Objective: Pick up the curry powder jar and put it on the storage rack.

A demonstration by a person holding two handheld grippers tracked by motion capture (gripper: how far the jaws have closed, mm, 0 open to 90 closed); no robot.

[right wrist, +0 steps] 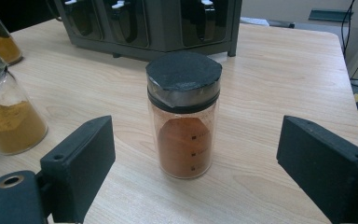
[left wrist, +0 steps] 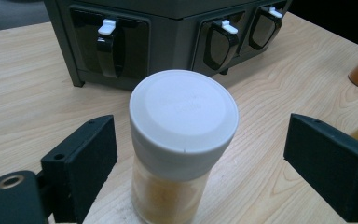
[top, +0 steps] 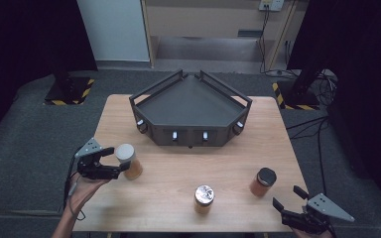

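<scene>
At the lower left of the high view, the left gripper reaches from a hand toward the white-lidded jar, which stands on the wooden table left of centre. In the left gripper view that jar sits between the two black jaws, which stand wide with a clear gap on each side; nothing is gripped yet. In the middle of the high view, near the bottom edge, stands a silver-lidded jar of yellow powder, untouched. Above it, at the frame's centre, sits the dark angled rack, its flat top bare and small latches along its front. To the lower right stands the black-lidded jar of orange-red powder, and at the bottom right corner the right gripper points at it from just short of it. In the right gripper view this jar is framed between wide-open jaws but lies ahead of them, not yet between the pads.

As a judgement, the work is at its start: all three jars stand on the table, the rack holds none, and both grasps are still to be made, the left one closest.

The right hand is cut off by the bottom edge of the high view. What the rack's front compartments hold is too dark to tell, and the white lid's embossing is unreadable.
</scene>
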